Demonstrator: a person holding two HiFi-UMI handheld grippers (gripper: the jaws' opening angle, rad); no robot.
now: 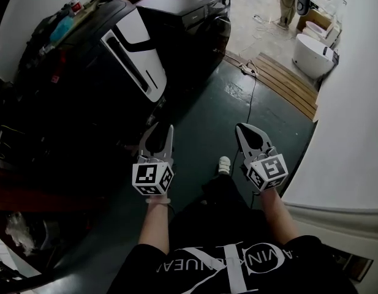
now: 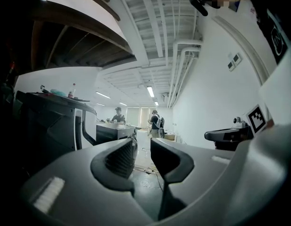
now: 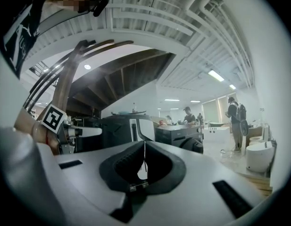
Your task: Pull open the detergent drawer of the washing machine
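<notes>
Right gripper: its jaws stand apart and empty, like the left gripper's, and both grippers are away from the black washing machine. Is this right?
Not quite. The right gripper view shows the right gripper with its jaws shut together, nothing between them. The rest holds: the left gripper has its jaws apart and empty, and both grippers are away from the black washing machine.

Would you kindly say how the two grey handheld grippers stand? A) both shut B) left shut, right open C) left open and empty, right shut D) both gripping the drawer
C: the left gripper has its jaws apart with nothing between them, while the right gripper has them pressed together.
</notes>
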